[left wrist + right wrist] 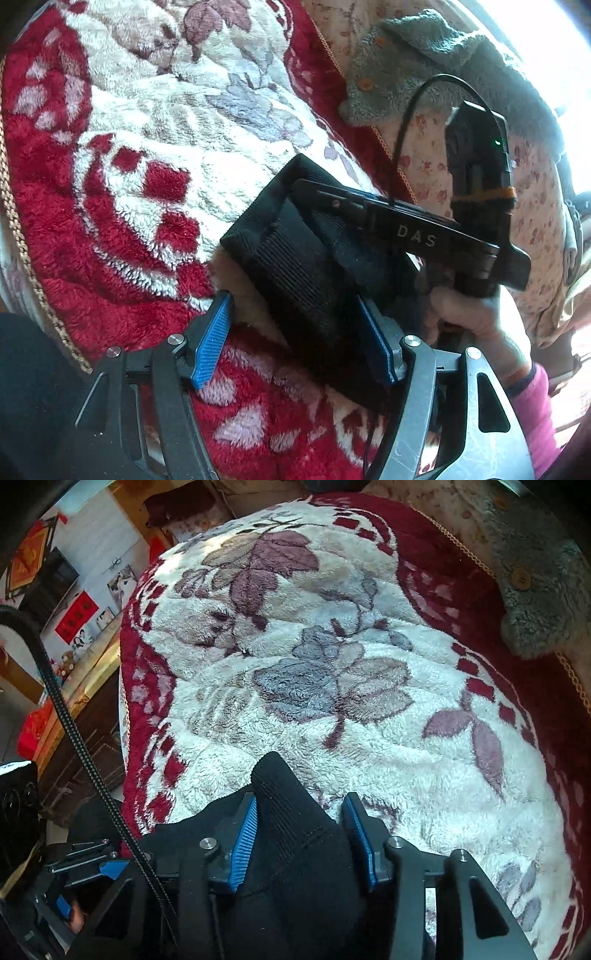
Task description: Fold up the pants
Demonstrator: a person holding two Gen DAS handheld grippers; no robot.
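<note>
The black ribbed pants (295,266) lie bunched on a red and white floral fleece blanket (147,147). My left gripper (295,339) is open, its blue pads on either side of the pants' cuff end with a fleecy cream lining showing. The right gripper's body (424,232) and the hand holding it lie across the pants just beyond. In the right wrist view, my right gripper (301,840) is open, its blue pads astride a black fabric fold (288,812) that rises between them. The left gripper (85,871) shows at lower left.
A grey fleece garment with buttons (406,66) lies at the blanket's far right edge on a flowered sheet (436,162). The blanket's edge drops off at left (125,701), with wooden furniture (92,720) and a room beyond. A black cable (74,738) hangs at left.
</note>
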